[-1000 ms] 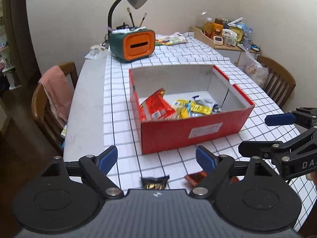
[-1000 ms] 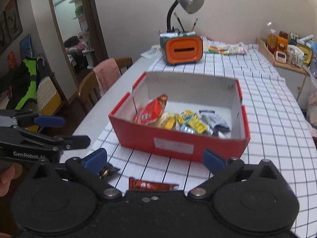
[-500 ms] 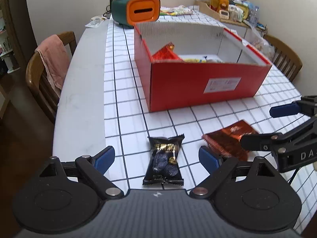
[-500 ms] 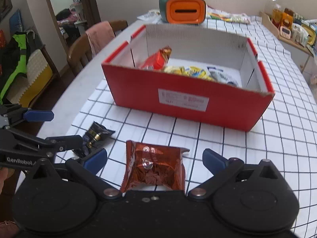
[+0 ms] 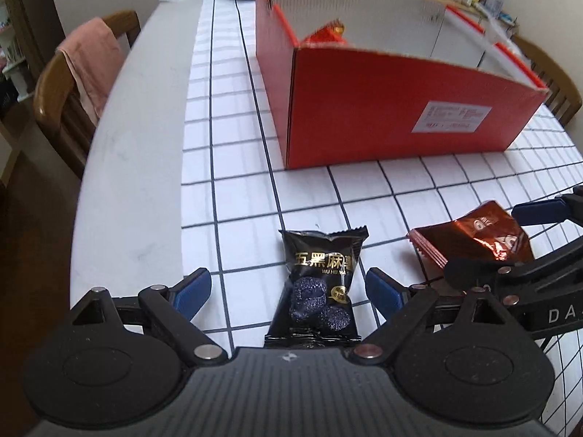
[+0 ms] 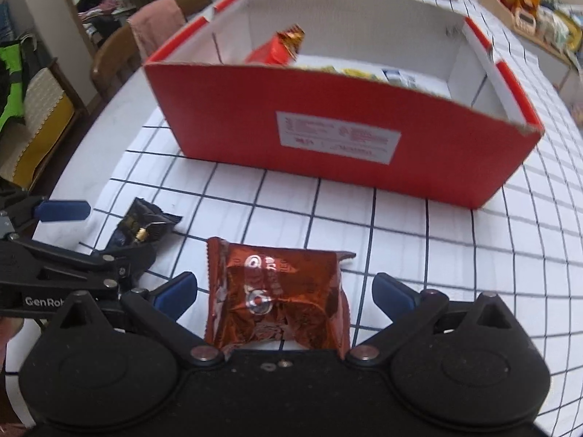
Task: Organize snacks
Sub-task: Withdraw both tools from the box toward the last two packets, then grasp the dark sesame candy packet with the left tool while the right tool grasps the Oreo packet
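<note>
The left claw (image 5: 288,289) stands released, its blue fingers either side of a black snack packet (image 5: 316,287) lettered "WU HEI MA" in gold, flat on the gridded worktop (image 5: 233,196). The right claw (image 6: 284,291), marked "DA", stands released astride a copper foil packet (image 6: 277,298). At 12 o'clock sits the red box (image 6: 342,145), white-labelled with unreadable print. "GenRob" shows on the left claw's side.

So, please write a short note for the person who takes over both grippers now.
Left gripper: open, black packet between its fingers, not gripped.
Right gripper: open, brown packet between its fingers, not gripped.
Both packets lie on the table in front of the red box.
Done: several snacks already in the box.
Left: grip both packets, put them in.
</note>
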Motion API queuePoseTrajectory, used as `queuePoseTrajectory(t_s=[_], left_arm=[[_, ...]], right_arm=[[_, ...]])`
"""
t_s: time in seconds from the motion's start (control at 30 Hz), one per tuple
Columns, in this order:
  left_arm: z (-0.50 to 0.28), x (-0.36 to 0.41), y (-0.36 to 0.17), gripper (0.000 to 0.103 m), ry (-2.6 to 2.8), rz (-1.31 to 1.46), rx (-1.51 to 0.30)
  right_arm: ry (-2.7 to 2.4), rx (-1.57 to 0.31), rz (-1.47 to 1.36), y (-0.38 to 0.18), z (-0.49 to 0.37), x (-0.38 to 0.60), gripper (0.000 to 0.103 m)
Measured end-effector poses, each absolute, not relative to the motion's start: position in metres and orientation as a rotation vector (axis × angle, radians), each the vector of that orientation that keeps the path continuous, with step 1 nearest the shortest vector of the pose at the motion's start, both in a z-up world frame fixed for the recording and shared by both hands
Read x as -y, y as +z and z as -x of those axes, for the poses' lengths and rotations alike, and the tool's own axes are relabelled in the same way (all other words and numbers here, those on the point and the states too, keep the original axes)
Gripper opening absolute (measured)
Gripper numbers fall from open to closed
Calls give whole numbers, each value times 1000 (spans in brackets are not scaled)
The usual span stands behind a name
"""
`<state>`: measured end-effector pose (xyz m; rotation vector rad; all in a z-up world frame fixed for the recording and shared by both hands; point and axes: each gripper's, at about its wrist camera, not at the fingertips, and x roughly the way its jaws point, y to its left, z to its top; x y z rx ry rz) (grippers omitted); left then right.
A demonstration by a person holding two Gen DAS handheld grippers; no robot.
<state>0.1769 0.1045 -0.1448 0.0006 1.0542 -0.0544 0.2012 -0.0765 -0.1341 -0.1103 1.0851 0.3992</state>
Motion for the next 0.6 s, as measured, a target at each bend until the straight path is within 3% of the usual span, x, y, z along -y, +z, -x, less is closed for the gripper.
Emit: queuePoseTrajectory(t_s=[0.17, 0.23, 0.27, 0.3, 0.6], left_arm=[[-183, -102, -148, 91, -46, -5, -1085], [-184, -101, -149, 89, -45, -7, -1095], [-184, -100, -149, 84, -52, -7, -1099], [-185, -99, -150, 72, -62, -7, -1105], [-182, -88, -146, 36, -92, -51, -1103]], right_arm=[[400, -1114, 87, -139, -205, 79, 97], [414, -1129, 82, -140, -206, 78, 90], [421, -1133, 85, -141, -206, 77, 89], [426, -1135, 91, -141, -206, 75, 86], [428, -1113, 124, -139, -203, 73, 72]])
